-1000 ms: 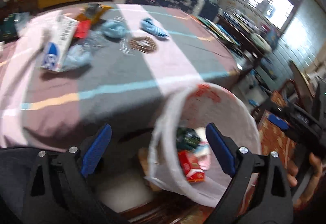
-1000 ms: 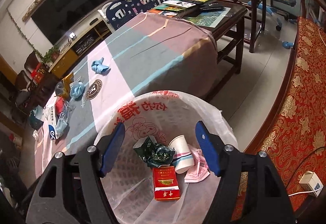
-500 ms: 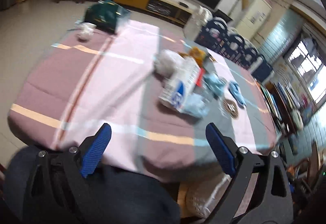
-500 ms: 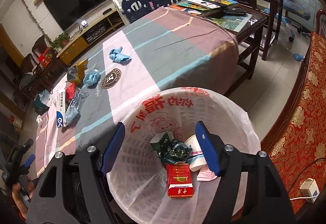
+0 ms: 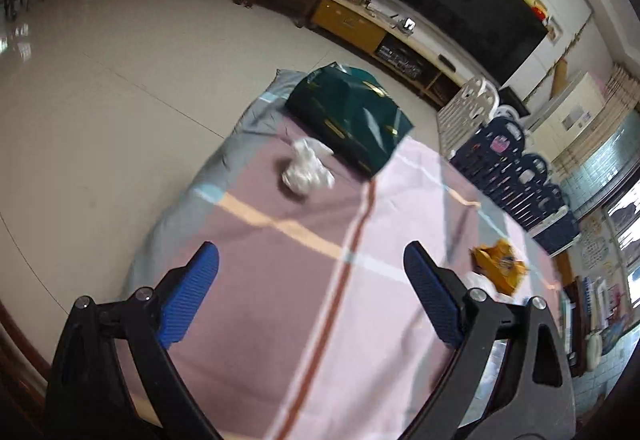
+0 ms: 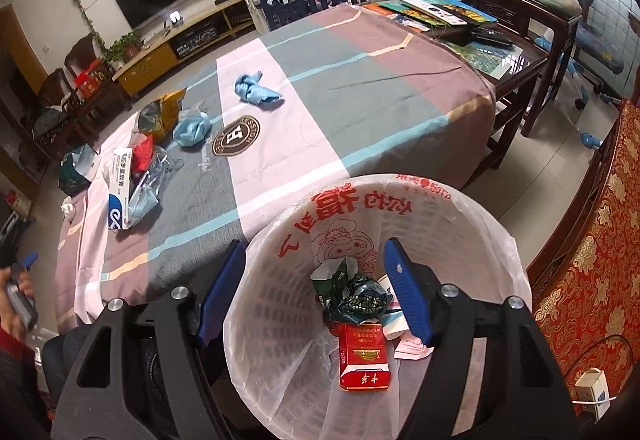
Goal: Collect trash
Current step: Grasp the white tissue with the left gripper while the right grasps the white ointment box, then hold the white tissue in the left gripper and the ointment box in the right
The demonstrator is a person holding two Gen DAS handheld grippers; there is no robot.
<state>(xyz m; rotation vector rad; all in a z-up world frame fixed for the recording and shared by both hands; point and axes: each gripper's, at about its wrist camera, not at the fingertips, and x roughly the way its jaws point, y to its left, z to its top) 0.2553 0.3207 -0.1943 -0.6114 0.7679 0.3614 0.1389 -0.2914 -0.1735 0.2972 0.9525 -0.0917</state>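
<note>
Trash: one crumpled white wad (image 5: 307, 171) near the tablecloth's (image 5: 280, 280) far edge; two blue wads (image 6: 256, 90); my left gripper (image 5: 311, 292) and right gripper (image 6: 316, 294) both gape, empty.

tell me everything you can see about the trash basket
The trash basket is a round white plastic bin with slotted walls, lined with a thin translucent bag printed in red characters and a cartoon. It stands upright on the floor beside the table's edge, below the open right tongs. Inside lie a red cigarette pack, crumpled green wrapper, paper cup and pink slip.
</note>
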